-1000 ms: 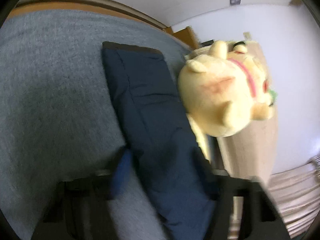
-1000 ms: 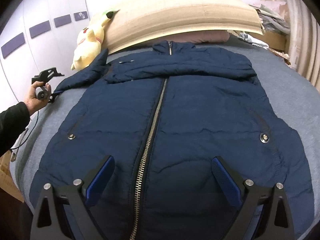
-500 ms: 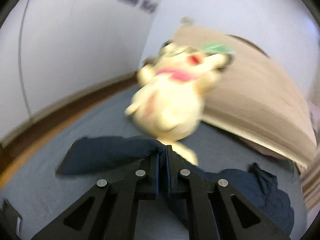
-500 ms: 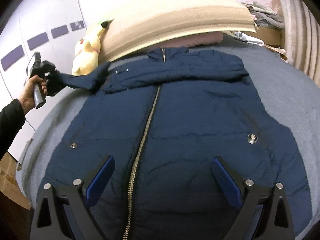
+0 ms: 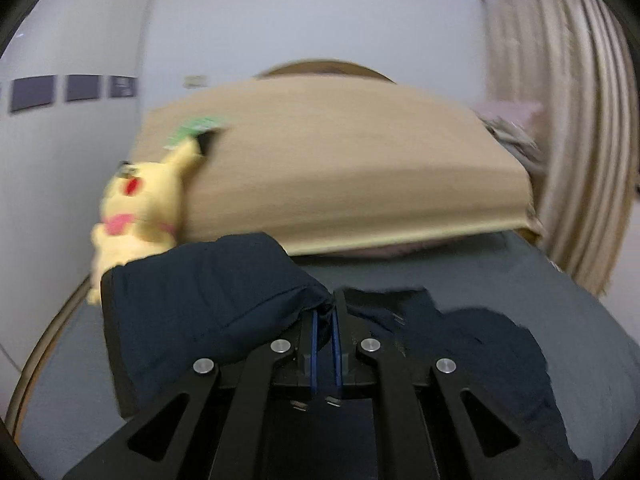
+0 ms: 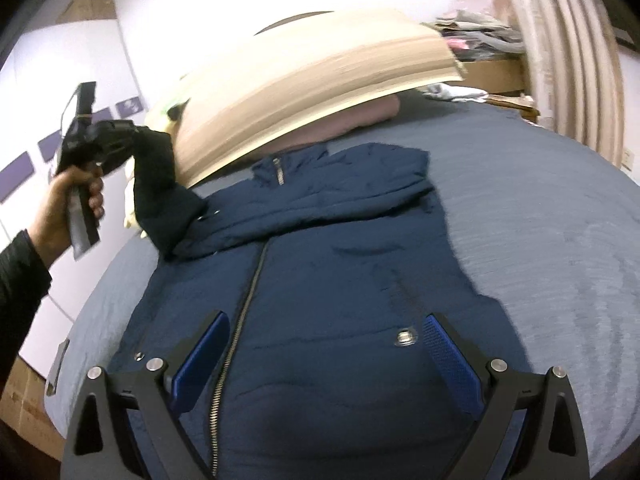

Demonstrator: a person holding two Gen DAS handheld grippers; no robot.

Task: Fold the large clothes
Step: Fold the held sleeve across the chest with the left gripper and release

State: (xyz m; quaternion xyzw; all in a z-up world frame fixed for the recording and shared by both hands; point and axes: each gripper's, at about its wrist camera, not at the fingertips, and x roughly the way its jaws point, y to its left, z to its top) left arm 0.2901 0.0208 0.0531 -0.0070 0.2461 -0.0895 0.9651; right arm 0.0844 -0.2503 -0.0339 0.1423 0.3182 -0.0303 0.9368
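Observation:
A navy zip-up puffer jacket [image 6: 320, 280] lies front-up on the grey bed [image 6: 540, 240], collar toward the headboard. My left gripper [image 5: 325, 312] is shut on the jacket's left sleeve [image 5: 208, 292] and holds its cuff end lifted above the bed; it also shows in the right wrist view [image 6: 128, 136], with the sleeve [image 6: 160, 196] hanging from it. My right gripper [image 6: 324, 344] is open and empty, hovering over the jacket's lower front, its jaws on either side of the zipper and a snap button [image 6: 406, 336].
A tan headboard cushion [image 5: 340, 168] stands at the bed's far end. A yellow plush toy [image 5: 136, 208] sits at its left. Curtains [image 5: 580, 120] hang on the right. A shelf with piled clothes [image 6: 480, 36] is at the far right. A cardboard box [image 6: 20, 396] stands beside the bed's left edge.
My left gripper closed on the sleeve and lifted it up and toward the jacket body. My right gripper moved a little lower over the jacket front and stayed open.

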